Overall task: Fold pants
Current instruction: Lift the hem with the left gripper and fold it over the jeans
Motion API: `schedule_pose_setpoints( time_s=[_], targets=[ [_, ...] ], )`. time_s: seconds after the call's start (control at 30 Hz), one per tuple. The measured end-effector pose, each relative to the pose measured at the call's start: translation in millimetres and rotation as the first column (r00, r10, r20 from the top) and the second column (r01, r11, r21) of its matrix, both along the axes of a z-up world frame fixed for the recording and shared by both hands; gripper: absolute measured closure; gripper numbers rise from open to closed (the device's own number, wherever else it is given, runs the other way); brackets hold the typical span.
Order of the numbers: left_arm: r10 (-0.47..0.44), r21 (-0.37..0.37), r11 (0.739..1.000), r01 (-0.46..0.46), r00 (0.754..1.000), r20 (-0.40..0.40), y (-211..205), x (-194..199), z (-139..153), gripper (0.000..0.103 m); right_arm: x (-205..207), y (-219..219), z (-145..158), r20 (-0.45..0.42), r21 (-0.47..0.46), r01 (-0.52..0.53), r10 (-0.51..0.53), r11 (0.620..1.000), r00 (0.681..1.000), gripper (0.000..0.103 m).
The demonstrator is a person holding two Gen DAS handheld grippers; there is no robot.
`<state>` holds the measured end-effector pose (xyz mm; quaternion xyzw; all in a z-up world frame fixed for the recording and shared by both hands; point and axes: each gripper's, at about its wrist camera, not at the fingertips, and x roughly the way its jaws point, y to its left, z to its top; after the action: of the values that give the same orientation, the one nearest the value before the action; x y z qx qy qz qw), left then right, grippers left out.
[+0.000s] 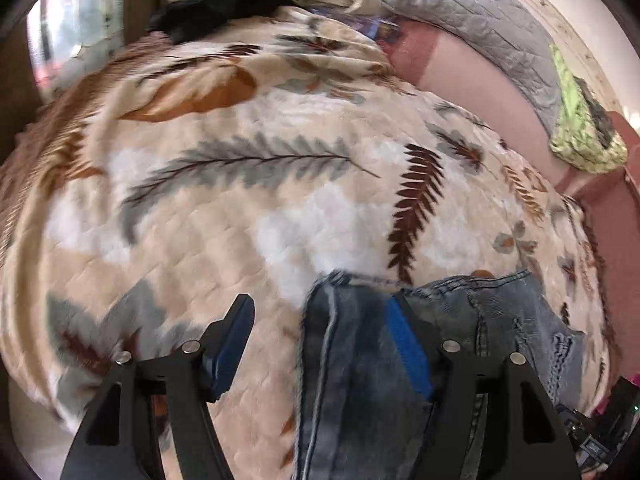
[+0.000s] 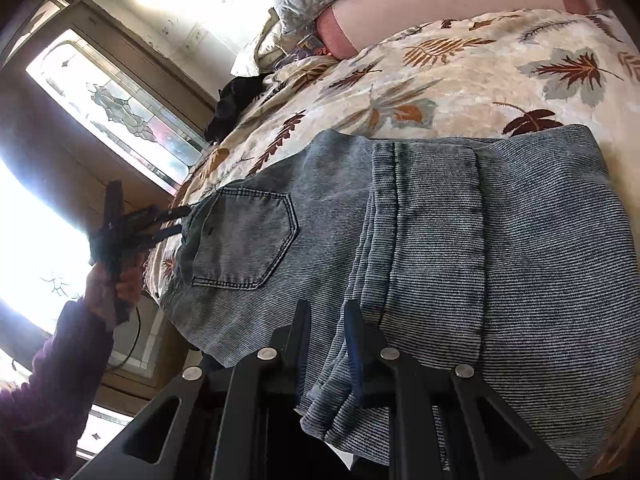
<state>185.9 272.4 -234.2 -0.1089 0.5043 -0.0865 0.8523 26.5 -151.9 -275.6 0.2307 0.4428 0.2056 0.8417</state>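
Note:
Faded blue jeans point(image 2: 500, 240) lie folded on a bed, with a back pocket point(image 2: 244, 240) facing up. In the right wrist view my right gripper point(image 2: 327, 310) is shut on the stacked denim layers at the near edge of the fold. A hand point(image 2: 120, 284) holds my left gripper point(image 2: 180, 222) at the jeans' far left end, its fingers apart. In the left wrist view my left gripper point(image 1: 320, 304) stands open over the jeans point(image 1: 348, 380). An edge of the denim lies between the jaws, and the pads do not press on it.
A cream blanket with leaf print point(image 1: 240, 220) covers the bed. A black garment point(image 1: 224, 0) lies at its far end, beside a grey quilted pillow point(image 1: 480, 20) and a green cloth point(image 1: 580, 128). A window point(image 2: 120, 108) stands past the bed's left side.

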Motion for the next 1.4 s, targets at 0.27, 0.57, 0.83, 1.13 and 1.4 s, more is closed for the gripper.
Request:
schedule_pose_setpoints(
  time_s=[0.27,0.57,0.83,1.13,1.4],
  targets=[
    [-0.009,-0.009,1.0,0.009,1.0,0.011,-8.6,10.0,-16.1,0.033,1.8,2.4,-2.7,-0.003,-0.008,-0.001,0.001,1.0,1.0,0.083],
    [-0.101,0.101,0.99,0.095,0.993,0.061,-31.7,-22.2,-4.9,0.077,3.8,2.7,-3.2,-0.005,-0.006,0.002,-0.002,1.0,1.0,0.083],
    [-0.085,0.142,0.988,0.067,0.989,0.124,-43.5,-34.5,26.5,0.091,3.7,6.7,-2.2,0.001,-0.01,-0.017,0.017,1.0,1.0,0.083],
    [-0.138,0.092,0.989,0.119,0.962,0.234,-55.7,-62.7,87.3,0.091,3.2,10.3,-3.3,0.0,-0.004,-0.028,0.028,1.0,1.0,0.083],
    [-0.143,0.206,0.976,0.078,0.935,0.325,-67.7,-63.6,116.5,0.091,3.9,15.3,-2.7,0.002,-0.005,-0.046,0.046,0.999,0.999,0.083]
  ],
)
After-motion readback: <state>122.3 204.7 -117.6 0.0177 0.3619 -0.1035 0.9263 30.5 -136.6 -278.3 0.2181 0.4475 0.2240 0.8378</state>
